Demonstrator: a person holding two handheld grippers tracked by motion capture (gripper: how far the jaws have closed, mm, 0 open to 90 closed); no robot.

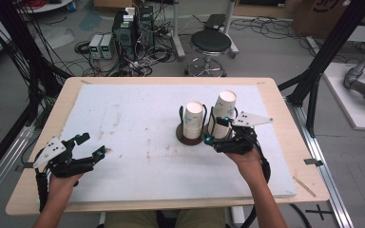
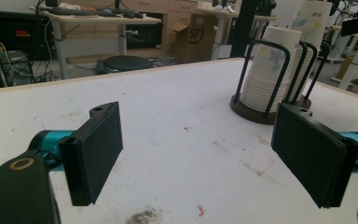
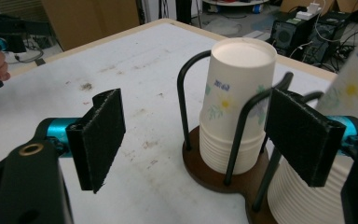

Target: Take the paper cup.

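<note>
Cup stacks (image 1: pixel 193 119) in wire holder (image 3: pixel 223 175), right tongs (image 1: pixel 218 137) spread close beside, seemingly untouching; left tongs (image 1: pixel 91 145) released, well apart.

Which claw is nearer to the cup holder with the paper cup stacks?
The right claw is nearer: it sits right at the cup holder, open beside the cup stacks. The left claw rests far across the table, also open.

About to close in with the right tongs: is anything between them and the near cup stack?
Yes. The holder's black wire hoops stand around the near cup stack, and one hoop crosses in front of it, between the open right tongs and the cups.
</note>
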